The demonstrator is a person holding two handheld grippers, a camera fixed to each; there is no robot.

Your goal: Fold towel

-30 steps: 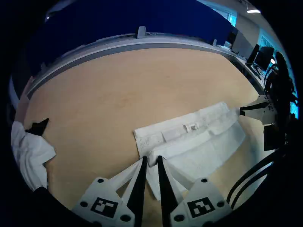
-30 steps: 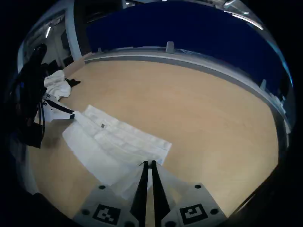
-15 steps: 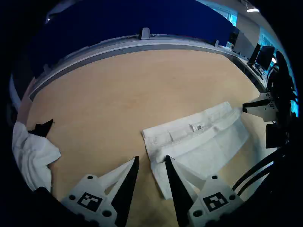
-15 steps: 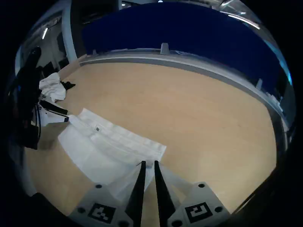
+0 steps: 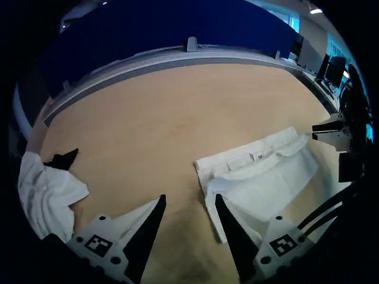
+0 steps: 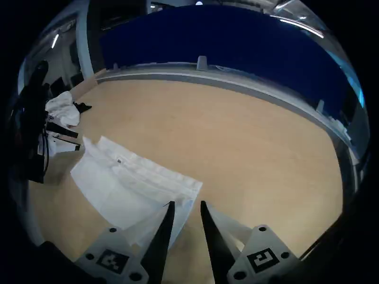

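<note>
A white towel lies folded into a long band on the light wooden table, with a small label on its upper layer. My left gripper stands open just off the towel's left end, its right finger at the edge of the cloth and bare table between the fingers. In the right gripper view the towel stretches away to the left. My right gripper is open at the towel's near corner, holding nothing. Each view shows the other gripper farther off, the right gripper and the left gripper, at the towel's far end.
A crumpled white cloth with a small black piece beside it lies at the table's left side, and appears again as the cloth in the right gripper view. A grey rail and a blue partition close off the table's far edge.
Both grippers have let go of the towel: the left one opened wide and drew back to the left, the right one opened a little. The towel now rests flat on the table.
</note>
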